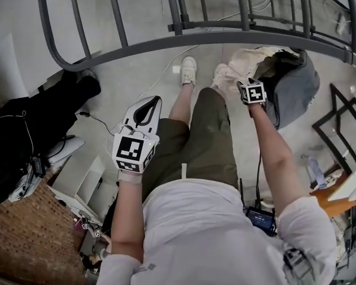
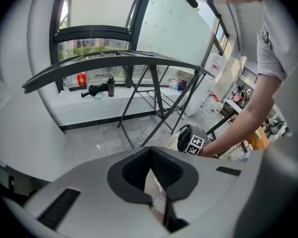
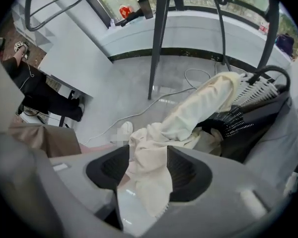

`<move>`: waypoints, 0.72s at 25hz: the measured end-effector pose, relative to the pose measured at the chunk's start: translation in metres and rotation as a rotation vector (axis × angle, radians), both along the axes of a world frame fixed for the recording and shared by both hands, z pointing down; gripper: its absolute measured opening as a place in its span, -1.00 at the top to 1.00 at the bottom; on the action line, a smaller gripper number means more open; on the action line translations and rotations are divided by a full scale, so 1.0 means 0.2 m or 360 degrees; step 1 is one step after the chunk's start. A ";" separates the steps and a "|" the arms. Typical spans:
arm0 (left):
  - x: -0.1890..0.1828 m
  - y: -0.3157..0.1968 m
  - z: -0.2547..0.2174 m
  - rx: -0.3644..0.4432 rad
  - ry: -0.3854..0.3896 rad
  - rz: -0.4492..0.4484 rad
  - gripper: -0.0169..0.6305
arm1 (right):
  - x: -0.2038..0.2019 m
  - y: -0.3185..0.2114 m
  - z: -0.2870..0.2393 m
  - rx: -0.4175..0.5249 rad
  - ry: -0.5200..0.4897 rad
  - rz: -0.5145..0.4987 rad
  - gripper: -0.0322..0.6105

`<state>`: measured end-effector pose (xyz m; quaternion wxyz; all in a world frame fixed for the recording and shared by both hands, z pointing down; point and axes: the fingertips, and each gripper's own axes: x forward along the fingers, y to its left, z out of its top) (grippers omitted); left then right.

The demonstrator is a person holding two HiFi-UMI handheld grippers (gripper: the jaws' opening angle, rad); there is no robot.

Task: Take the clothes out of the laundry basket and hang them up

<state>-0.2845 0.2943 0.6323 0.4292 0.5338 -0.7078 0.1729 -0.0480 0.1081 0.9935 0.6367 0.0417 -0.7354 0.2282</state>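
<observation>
A cream garment [image 1: 256,58] spills out of the grey laundry basket [image 1: 299,88] on the floor at the right. My right gripper [image 1: 248,81] is lowered to it. In the right gripper view the jaws of that gripper [image 3: 148,168] stand apart, and a fold of the cream garment [image 3: 188,115] hangs loosely between them; the basket [image 3: 268,110] lies behind with dark clothes inside. My left gripper [image 1: 145,107] is held up over the person's left leg, shut and with nothing in it [image 2: 156,177]. The grey drying rack [image 1: 184,37] arches across just ahead.
A black bag and dark bundle [image 1: 29,126] lie at the left on the floor. A white cable [image 1: 160,76] runs under the rack. A black folded frame [image 1: 344,120] stands at the right. White boxes [image 1: 89,183] sit by the left leg.
</observation>
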 end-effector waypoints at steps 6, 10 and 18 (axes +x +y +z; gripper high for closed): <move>0.08 0.03 0.11 -0.0046 0.0057 -0.0014 0.95 | 0.07 0.04 0.18 -0.0105 0.0194 0.0024 0.23; 0.10 -0.04 0.06 -0.0025 0.0048 0.0016 0.95 | 0.08 0.02 0.09 -0.0130 0.0162 0.0007 0.59; 0.13 -0.24 -0.11 0.0104 0.0027 0.0098 0.95 | 0.14 -0.10 -0.31 -0.0089 -0.0063 0.0058 0.85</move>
